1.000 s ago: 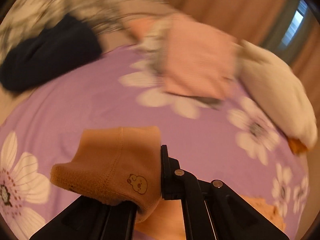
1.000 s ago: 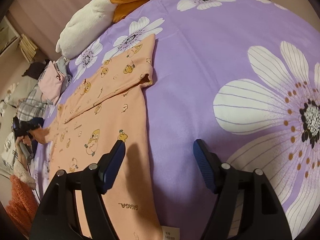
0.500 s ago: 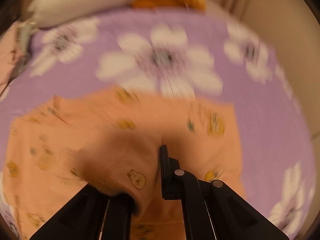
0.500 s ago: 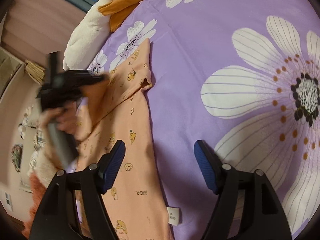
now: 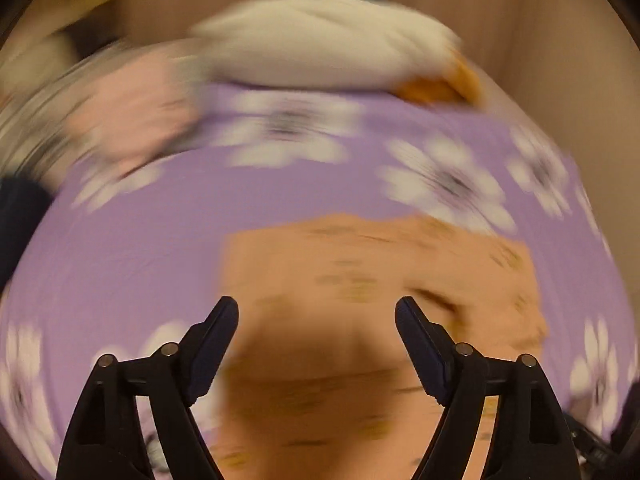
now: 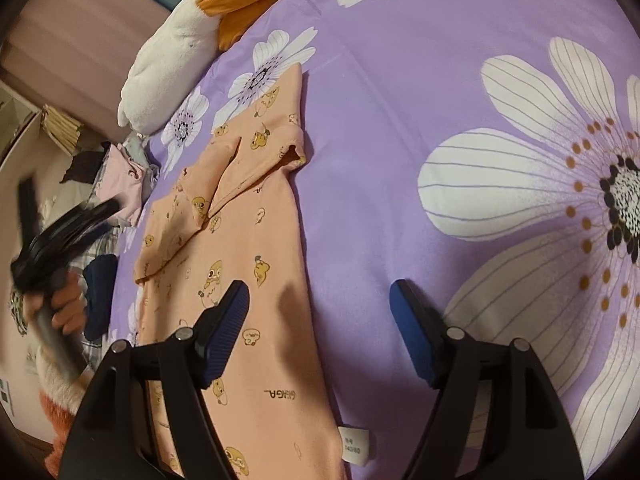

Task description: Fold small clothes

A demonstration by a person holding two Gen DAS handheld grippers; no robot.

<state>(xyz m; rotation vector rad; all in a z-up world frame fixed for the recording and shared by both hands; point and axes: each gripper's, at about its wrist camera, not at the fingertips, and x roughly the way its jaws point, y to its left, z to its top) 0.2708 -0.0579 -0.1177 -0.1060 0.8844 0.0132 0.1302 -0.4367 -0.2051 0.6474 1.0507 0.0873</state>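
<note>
Right wrist view shows the peach garment [image 6: 244, 264] sharply: it lies flat on the purple flowered bedspread [image 6: 400, 120], printed with small yellow cartoon figures, one sleeve folded in across the body, a white label at its near hem. The right gripper [image 6: 318, 300] hangs above its right edge, jaws spread wide with nothing between them; the left finger is over the cloth, the right over bare bedspread. At the far left this view alone shows a hand [image 6: 66, 304] holding the left gripper [image 6: 60, 240], blurred, off the garment's side. A white plush duck [image 6: 172, 56] lies at the bed's far edge, with a pile of other clothes [image 6: 120, 184] beside it. Left wrist view is smeared by motion: the left gripper [image 5: 316, 312] is opening, empty, above the garment [image 5: 360, 280].
</note>
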